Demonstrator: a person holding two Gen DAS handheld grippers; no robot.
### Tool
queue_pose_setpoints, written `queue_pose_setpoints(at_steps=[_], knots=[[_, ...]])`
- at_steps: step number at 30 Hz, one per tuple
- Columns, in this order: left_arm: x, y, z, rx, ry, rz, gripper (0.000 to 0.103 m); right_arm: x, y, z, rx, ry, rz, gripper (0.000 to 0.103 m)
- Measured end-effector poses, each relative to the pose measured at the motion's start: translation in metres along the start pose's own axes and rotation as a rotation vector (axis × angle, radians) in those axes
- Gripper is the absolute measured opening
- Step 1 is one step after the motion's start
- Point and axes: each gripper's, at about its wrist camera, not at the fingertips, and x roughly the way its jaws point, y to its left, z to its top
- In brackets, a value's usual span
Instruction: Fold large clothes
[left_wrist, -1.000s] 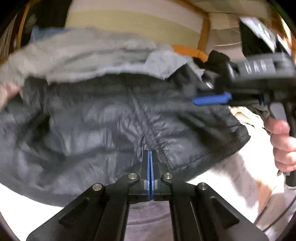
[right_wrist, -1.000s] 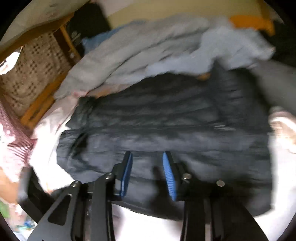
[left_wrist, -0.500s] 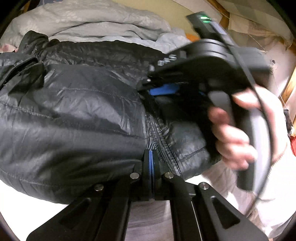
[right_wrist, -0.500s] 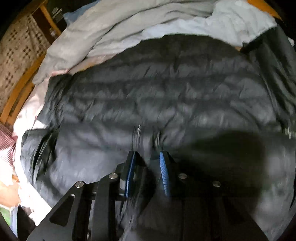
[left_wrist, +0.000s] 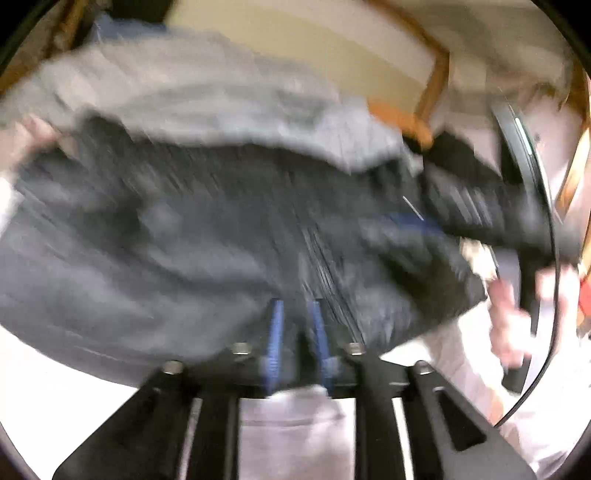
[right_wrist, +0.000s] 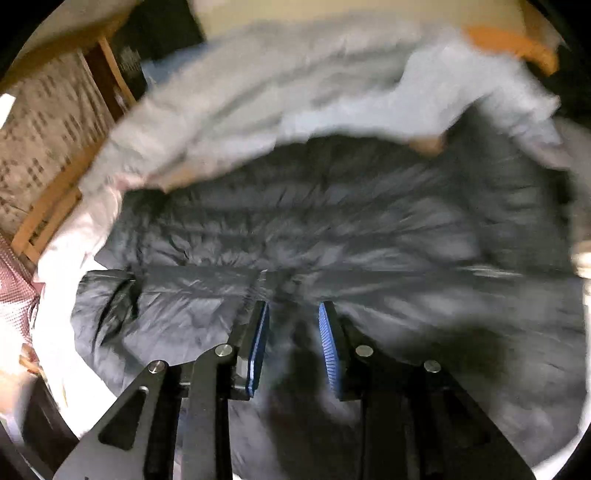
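- Left wrist view: the left gripper (left_wrist: 297, 332) had just been opening; its blue pads stood apart over the near hem of the one dark jacket (left_wrist: 192, 236), beside the zip. Blur hid whether any cloth was between them, but nothing looked pinched, so I judged it released.
- The jacket lay spread on a white sheet (left_wrist: 48, 369), with one grey garment (left_wrist: 184, 92) heaped behind it.
- At the right edge the other tool and a hand (left_wrist: 513, 317) showed, both smeared.
- Right wrist view: the right gripper (right_wrist: 293, 343) had also just been opening, pads parted above the jacket (right_wrist: 332, 229), fabric bunched below the gap but not clamped.
- Two grippers, one jacket, one grey pile (right_wrist: 277, 92) behind.
- Risk, as I judged it: with both tools loose, the slick padded fabric could spring back and undo the fold; a hasty re-grip could catch the grey garment too.
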Motion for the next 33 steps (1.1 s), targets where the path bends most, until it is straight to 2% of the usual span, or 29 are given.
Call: queue_pose_setpoints(at_steps=[1, 3, 4, 5, 7, 8, 10, 11, 12, 13, 15, 17, 20, 21, 22, 24, 26, 28, 31, 32, 33], knots=[[-0.019, 0.005, 0.008, -0.008, -0.057, 0.033, 0.043, -0.028, -0.014, -0.011, 0.001, -0.066, -0.04, 0.054], [-0.057, 0.023, 0.021, -0.041, -0.17, 0.14, 0.074, -0.068, -0.035, -0.03, 0.011, -0.161, -0.112, 0.08], [-0.069, 0.034, 0.025, -0.059, -0.208, 0.195, 0.084, -0.085, -0.047, -0.042, 0.018, -0.197, -0.149, 0.08], [-0.082, 0.046, 0.026, -0.083, -0.243, 0.264, 0.099, -0.1, -0.062, -0.052, 0.029, -0.207, -0.176, 0.08], [-0.097, 0.074, 0.023, -0.143, -0.268, 0.378, 0.103, -0.12, -0.094, -0.071, 0.092, -0.2, -0.199, 0.085], [-0.096, 0.087, 0.023, -0.17, -0.246, 0.396, 0.103, -0.121, -0.108, -0.078, 0.144, -0.189, -0.198, 0.087], [-0.083, 0.116, 0.018, -0.219, -0.145, 0.38, 0.102, -0.122, -0.145, -0.093, 0.275, -0.152, -0.176, 0.087], [-0.069, 0.131, 0.014, -0.243, -0.06, 0.341, 0.1, -0.117, -0.158, -0.1, 0.341, -0.132, -0.156, 0.087], [-0.058, 0.14, 0.008, -0.264, -0.01, 0.308, 0.091, -0.11, -0.17, -0.105, 0.389, -0.11, -0.136, 0.087], [-0.047, 0.151, -0.001, -0.313, 0.031, 0.313, 0.088, -0.103, -0.177, -0.108, 0.409, -0.078, -0.131, 0.083], [-0.04, 0.164, -0.017, -0.403, 0.064, 0.323, 0.087, -0.086, -0.177, -0.11, 0.415, -0.049, -0.071, 0.073], [-0.039, 0.16, -0.018, -0.37, 0.031, 0.334, 0.089, -0.073, -0.183, -0.114, 0.452, -0.05, 0.032, 0.073], [-0.022, 0.145, -0.021, -0.253, 0.062, 0.402, 0.091, -0.06, -0.191, -0.109, 0.505, -0.081, 0.073, 0.073], [-0.017, 0.138, -0.023, -0.208, 0.074, 0.457, 0.083, -0.055, -0.193, -0.104, 0.501, -0.095, 0.042, 0.07], [-0.013, 0.131, -0.023, -0.168, 0.084, 0.51, 0.074, -0.05, -0.193, -0.099, 0.485, -0.093, -0.008, 0.058], [-0.011, 0.119, -0.017, -0.095, 0.08, 0.557, 0.032, -0.05, -0.19, -0.098, 0.471, -0.106, -0.02, 0.046], [-0.018, 0.105, -0.02, -0.045, 0.069, 0.575, 0.011, -0.054, -0.188, -0.101, 0.476, -0.121, -0.005, 0.038], [-0.029, 0.1, -0.015, -0.056, 0.026, 0.551, 0.008, -0.062, -0.185, -0.102, 0.469, -0.131, -0.015, 0.024], [-0.068, 0.105, -0.013, -0.186, -0.047, 0.436, 0.008, -0.085, -0.174, -0.104, 0.413, -0.151, -0.055, 0.012], [-0.071, 0.108, -0.011, -0.207, -0.058, 0.428, 0.008, -0.092, -0.168, -0.103, 0.383, -0.163, -0.073, 0.011], [-0.078, 0.105, -0.015, -0.197, -0.058, 0.453, 0.008, -0.1, -0.163, -0.103, 0.366, -0.178, -0.08, 0.01]])
